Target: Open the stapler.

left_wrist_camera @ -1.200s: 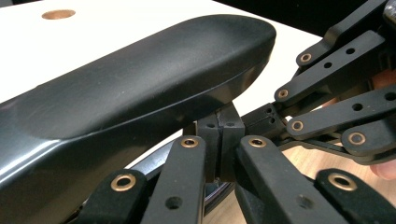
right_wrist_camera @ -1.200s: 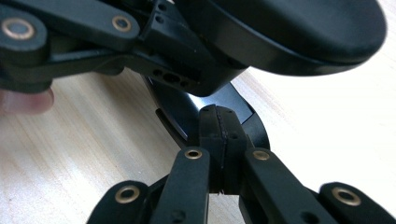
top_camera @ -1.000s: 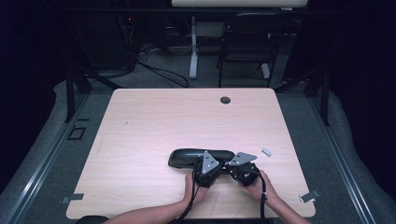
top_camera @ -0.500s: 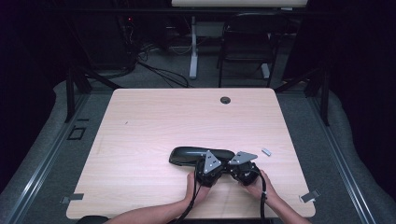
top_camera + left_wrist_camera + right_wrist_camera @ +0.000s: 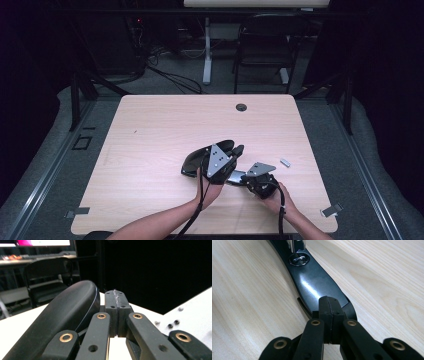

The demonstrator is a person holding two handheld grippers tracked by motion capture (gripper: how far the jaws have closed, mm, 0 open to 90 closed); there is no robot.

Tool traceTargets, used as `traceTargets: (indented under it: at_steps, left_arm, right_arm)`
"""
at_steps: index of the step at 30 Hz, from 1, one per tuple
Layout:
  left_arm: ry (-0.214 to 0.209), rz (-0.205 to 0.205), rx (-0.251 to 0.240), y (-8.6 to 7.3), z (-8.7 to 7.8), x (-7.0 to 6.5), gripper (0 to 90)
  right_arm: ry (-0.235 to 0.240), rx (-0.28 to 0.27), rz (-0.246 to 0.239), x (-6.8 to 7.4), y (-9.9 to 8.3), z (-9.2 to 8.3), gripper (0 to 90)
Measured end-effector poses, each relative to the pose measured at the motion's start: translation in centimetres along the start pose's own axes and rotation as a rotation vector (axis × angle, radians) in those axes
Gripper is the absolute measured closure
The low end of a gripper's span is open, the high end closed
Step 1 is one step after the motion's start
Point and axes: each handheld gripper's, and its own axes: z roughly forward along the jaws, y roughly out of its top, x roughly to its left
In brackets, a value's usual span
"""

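a: where is the stapler (image 5: 200, 159) now?

b: on the near half of the wooden table (image 5: 150, 135), a little right of the middle. it is a big black one, hinged open: its rounded top arm is tilted up off the table, while its flat base (image 5: 314, 285) lies on the wood.

a: and the left gripper (image 5: 239, 149)?

b: it sits just beside the raised top arm, on its right side. in the left gripper view the jaws are pressed together with no gap, and the black curved arm (image 5: 62, 315) rises along their left, touching or nearly so. nothing shows between the tips.

a: so it is not pinching the arm?

b: not with the tips, as far as i can tell. the arm rests against the side of the jaws.

a: the right gripper (image 5: 329, 305)?

b: low, at the near end of the base. its jaws are closed tight too, and their tips lie on top of the glossy base plate, close to its narrow end. i cannot tell whether they press down or just touch. a round metal plate (image 5: 298, 259) shows farther along the base.

a: anything else on the table?

b: a small grey piece (image 5: 285, 162) lies apart to the right, and a dark round hole (image 5: 241, 107) sits near the far edge.
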Motion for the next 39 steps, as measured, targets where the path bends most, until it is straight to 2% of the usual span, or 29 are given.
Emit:
traceTargets:
  at_steps: [5,8,12,15,22,25,34,39]
  left_arm:
    - [0.007,-0.001,0.060,-1.3,0.0,0.1,90.0]
    - [0.018,-0.001,0.055,-1.1,-0.2,0.4,90.0]
    - [0.018,-0.007,0.072,-1.1,-0.3,0.5,90.0]
    - [0.024,-0.009,0.078,-0.9,-0.5,0.7,90.0]
    - [0.063,-0.016,0.107,-0.5,-1.0,1.1,90.0]
    - [0.062,-0.020,0.111,-0.3,-1.1,1.3,90.0]
    - [0.091,-0.017,0.098,0.7,-1.9,2.4,90.0]
    - [0.079,-0.024,0.107,1.1,-2.0,3.1,90.0]
  right_arm:
    - [-0.001,0.006,0.001,0.0,0.1,0.0,90.0]
    - [0.002,-0.002,0.004,0.0,0.1,0.0,90.0]
    - [0.002,-0.001,0.003,0.1,0.1,0.1,90.0]
    - [-0.007,0.014,-0.002,0.2,0.2,0.0,90.0]
    - [-0.006,0.014,-0.011,0.2,0.3,0.0,90.0]
    - [-0.004,0.010,-0.008,0.2,0.3,0.1,90.0]
    - [0.000,0.019,-0.005,0.1,0.4,0.0,90.0]
    - [0.000,0.020,-0.002,0.1,0.4,0.0,90.0]
